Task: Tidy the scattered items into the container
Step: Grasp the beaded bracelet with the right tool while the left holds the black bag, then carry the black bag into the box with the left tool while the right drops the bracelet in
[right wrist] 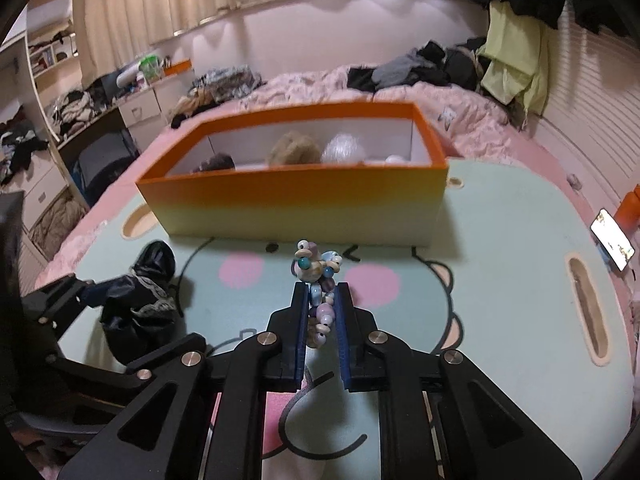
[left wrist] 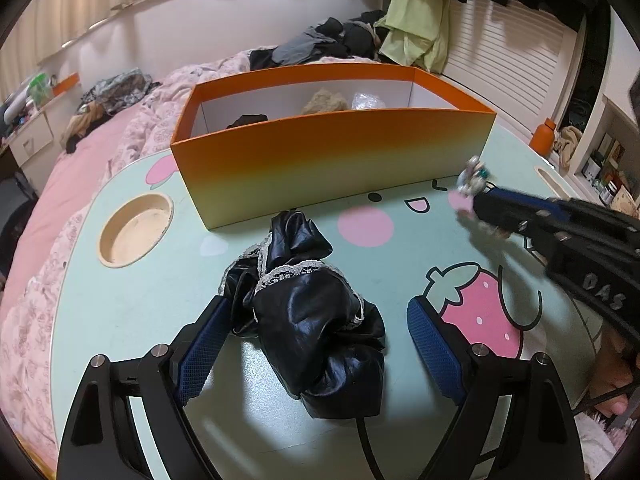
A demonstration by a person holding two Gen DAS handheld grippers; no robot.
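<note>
A bead bracelet [right wrist: 318, 280] is pinched between the closed right gripper [right wrist: 322, 294] above the table [right wrist: 500, 320], before the orange box [right wrist: 296, 200]. The left gripper [left wrist: 318, 320] is spread around a black garment [left wrist: 316, 320], not squeezing it.

The orange box [left wrist: 332, 168] stands open on my table, its long side towards me; inside lie a dark bundle, a tan fluffy lump and a crinkly clear wrapper. In front of the box, to the left, a shiny black garment with white lace trim [left wrist: 308, 320] lies crumpled. A string of pastel beads [right wrist: 318, 280] hangs bunched, right of the garment.
</note>
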